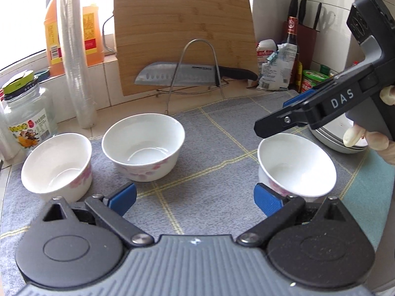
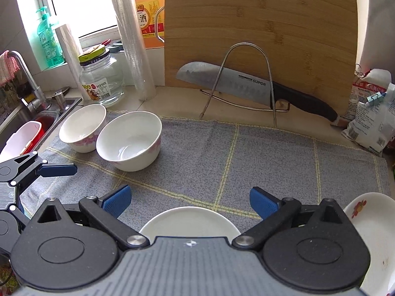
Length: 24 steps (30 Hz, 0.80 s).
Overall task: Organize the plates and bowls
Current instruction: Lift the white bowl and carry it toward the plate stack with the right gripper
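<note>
Both tongs, left (image 1: 195, 197) and right (image 2: 188, 201), gape wide, empty; three bowls (image 1: 143, 145) and stacked plates (image 1: 330, 135) on cloth.

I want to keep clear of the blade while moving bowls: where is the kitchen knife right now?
The kitchen knife lies across the wire rack at the foot of the upright cutting board, at the counter's back beyond the grey cloth, handle pointing right in both views.
</note>
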Motion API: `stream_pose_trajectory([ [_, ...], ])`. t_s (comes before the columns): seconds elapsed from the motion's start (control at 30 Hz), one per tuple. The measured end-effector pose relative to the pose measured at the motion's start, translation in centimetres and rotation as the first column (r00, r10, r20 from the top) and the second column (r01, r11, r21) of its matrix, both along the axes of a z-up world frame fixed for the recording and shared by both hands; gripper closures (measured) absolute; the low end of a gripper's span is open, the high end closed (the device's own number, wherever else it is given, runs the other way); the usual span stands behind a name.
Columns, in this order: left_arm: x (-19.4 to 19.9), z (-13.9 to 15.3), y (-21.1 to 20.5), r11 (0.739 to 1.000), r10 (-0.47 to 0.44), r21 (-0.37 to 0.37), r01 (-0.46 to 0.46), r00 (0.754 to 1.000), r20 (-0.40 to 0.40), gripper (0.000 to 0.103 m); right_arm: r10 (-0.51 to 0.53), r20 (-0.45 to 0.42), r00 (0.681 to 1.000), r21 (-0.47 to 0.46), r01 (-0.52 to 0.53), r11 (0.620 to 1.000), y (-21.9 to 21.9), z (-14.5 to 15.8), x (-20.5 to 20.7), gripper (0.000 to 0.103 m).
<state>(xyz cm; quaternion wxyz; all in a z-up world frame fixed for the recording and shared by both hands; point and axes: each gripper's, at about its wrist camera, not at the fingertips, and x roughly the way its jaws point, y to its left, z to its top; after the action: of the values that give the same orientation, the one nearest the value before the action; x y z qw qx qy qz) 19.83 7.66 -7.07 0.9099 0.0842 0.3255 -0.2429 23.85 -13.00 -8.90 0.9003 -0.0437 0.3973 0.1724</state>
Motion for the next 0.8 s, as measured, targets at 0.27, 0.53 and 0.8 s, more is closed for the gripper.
stream_pose_trajectory([
  [0.27,1.9,-0.5,1.7,0.986,0.165,0.008,-0.165,0.986,0.011,0.002,0.089,0.000,0.996,-0.038,-0.089,0.995,3.3,0.4,2.6,0.000],
  [0.53,3.1,-1.2,1.4,0.980,0.198,0.009,-0.198,0.980,-0.003,0.003,0.155,-0.018,0.988,-0.031,-0.156,0.987,5.2,0.0,5.7,0.000],
  [0.8,4.1,-1.7,1.2,0.977,0.213,0.023,-0.213,0.977,-0.007,0.003,0.204,-0.050,0.978,-0.005,-0.204,0.979,6.7,-0.6,8.8,0.000],
])
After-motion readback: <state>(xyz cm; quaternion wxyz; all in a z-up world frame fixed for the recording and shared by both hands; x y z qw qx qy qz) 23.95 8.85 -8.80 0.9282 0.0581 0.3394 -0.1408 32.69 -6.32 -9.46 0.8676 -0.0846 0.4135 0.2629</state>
